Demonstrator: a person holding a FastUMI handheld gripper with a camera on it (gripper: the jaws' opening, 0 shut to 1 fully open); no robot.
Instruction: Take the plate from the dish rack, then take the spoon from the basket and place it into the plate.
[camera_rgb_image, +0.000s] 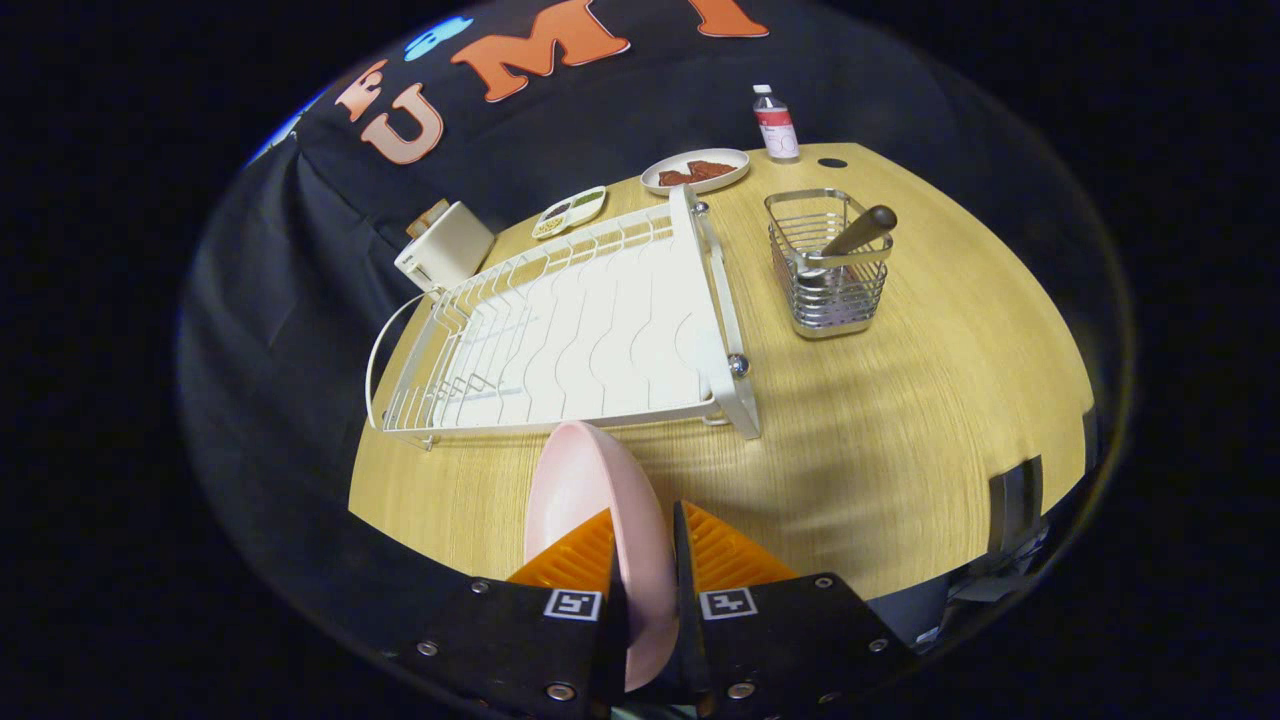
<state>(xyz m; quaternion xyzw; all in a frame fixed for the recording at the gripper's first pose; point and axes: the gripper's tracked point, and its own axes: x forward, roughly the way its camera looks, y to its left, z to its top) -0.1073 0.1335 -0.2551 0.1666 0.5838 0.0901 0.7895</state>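
A pink plate (590, 500) stands on edge between my fingers, and my gripper (645, 560) is shut on its rim, holding it above the wooden table (900, 440). Just beyond the plate lies the white dish rack (570, 340), with no dishes in it. Further off to the right of the rack stands a wire metal basket (828, 265). A spoon with a dark handle (858, 232) leans in the basket, handle up and pointing right.
At the table's far side sit a white plate with brown food (695, 171), a small dish (569, 212), a bottle (775, 124) and a white box (446, 246). The table's near edge runs just under the plate.
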